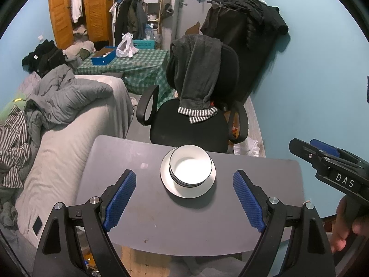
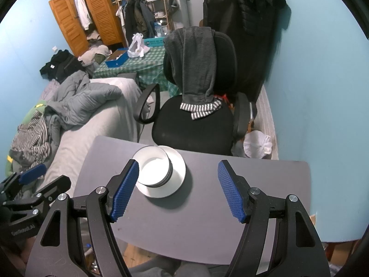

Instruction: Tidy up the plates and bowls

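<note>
Left gripper [image 1: 184,204] held above surface [image 1: 138,207], fingers spread, empty. Right gripper [image 2: 178,190] likewise held wide, empty. Bowls [image 1: 191,165] stacked on plate [image 1: 184,190]; bowl count unclear.

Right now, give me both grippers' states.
Left gripper: open, empty, above the table.
Right gripper: open, empty.
</note>
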A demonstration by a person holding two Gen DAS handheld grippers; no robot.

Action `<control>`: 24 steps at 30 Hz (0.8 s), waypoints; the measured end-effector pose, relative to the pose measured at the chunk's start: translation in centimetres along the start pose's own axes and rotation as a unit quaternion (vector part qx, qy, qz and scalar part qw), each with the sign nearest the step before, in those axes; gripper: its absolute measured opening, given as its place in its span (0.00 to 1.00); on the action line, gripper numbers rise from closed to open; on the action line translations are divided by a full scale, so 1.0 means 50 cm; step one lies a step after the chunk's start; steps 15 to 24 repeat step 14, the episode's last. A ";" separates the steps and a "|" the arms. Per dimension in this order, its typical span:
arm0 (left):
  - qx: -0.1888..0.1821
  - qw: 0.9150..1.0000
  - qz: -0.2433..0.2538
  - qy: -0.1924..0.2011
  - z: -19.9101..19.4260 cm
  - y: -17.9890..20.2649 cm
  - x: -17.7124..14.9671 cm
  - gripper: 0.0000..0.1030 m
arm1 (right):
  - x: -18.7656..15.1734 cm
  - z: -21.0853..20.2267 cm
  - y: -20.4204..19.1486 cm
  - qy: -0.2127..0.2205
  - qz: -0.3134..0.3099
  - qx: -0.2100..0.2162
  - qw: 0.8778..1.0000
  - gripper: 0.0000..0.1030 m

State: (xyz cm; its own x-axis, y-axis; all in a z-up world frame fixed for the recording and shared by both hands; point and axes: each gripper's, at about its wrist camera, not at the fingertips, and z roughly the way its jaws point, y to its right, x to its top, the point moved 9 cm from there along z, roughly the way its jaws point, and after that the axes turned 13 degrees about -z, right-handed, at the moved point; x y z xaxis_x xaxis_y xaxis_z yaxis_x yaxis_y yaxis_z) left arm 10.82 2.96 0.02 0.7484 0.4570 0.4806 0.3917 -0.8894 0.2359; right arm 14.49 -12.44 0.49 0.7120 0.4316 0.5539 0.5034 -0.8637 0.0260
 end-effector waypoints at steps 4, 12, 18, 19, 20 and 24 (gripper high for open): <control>-0.001 1.000 0.002 -0.002 -0.001 0.004 -0.004 0.85 | 0.001 0.000 -0.003 0.000 0.001 0.001 1.000 0.68; -0.005 1.000 0.005 0.005 -0.010 0.010 -0.004 0.85 | 0.003 0.001 -0.001 -0.001 0.002 0.001 1.000 0.68; -0.004 1.000 0.005 0.004 -0.010 0.011 -0.004 0.85 | 0.002 0.000 -0.001 -0.001 0.002 0.001 1.000 0.68; -0.004 1.000 0.005 0.004 -0.010 0.011 -0.004 0.85 | 0.002 0.000 -0.001 -0.001 0.002 0.001 1.000 0.68; -0.004 1.000 0.005 0.004 -0.010 0.011 -0.004 0.85 | 0.002 0.000 -0.001 -0.001 0.002 0.001 1.000 0.68; -0.004 1.000 0.005 0.004 -0.010 0.011 -0.004 0.85 | 0.002 0.000 -0.001 -0.001 0.002 0.001 1.000 0.68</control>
